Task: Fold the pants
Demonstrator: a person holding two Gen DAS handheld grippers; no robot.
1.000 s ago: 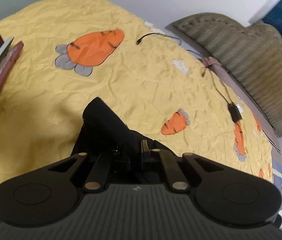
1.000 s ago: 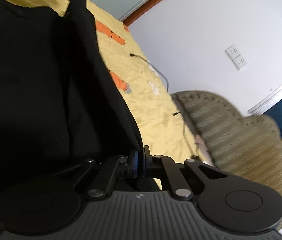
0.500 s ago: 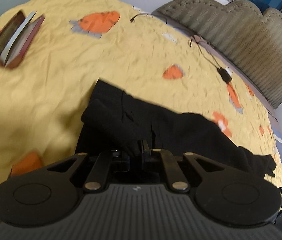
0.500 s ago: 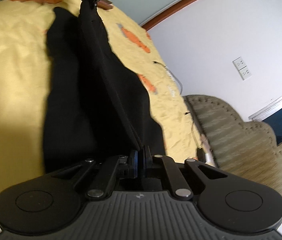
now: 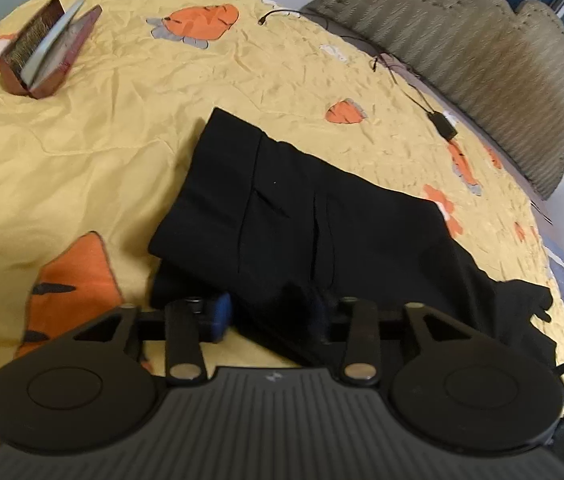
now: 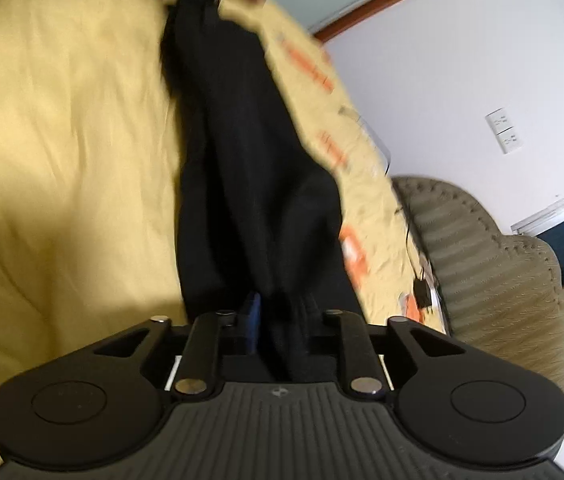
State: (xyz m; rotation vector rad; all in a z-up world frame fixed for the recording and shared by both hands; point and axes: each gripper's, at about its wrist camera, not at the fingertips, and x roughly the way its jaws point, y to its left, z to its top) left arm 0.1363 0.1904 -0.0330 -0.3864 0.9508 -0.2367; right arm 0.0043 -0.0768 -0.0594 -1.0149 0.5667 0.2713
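Black pants (image 5: 301, 216) lie folded on a bed covered by a yellow bedspread (image 5: 82, 152) printed with orange carrots. In the left wrist view the folded bundle fills the centre, its squared corner pointing toward 11 o'clock and its loose end trailing toward 4 o'clock at the bed's edge.

The left hand-held gripper (image 5: 272, 316) sits at 6 o'clock. Its jaws have just been opening and now stand apart; the near edge of the pants lies between them, and the blue pad of the left finger (image 5: 218, 314) is clear of the cloth.

In the right wrist view, which is motion-blurred, the pants (image 6: 250, 152) run as a long dark strip from 6 o'clock toward 12 o'clock. The right hand-held gripper (image 6: 280, 320) has also just been opening: its jaws are slightly parted with cloth still between them, and the blue pad (image 6: 252, 312) stands just beside the fabric.

A dark red open case (image 5: 48, 48) rests on the bedspread at 10 o'clock in the left view. A black cable with a small adapter (image 5: 443, 126) lies at 2 o'clock, near a ribbed olive headboard (image 5: 481, 60).
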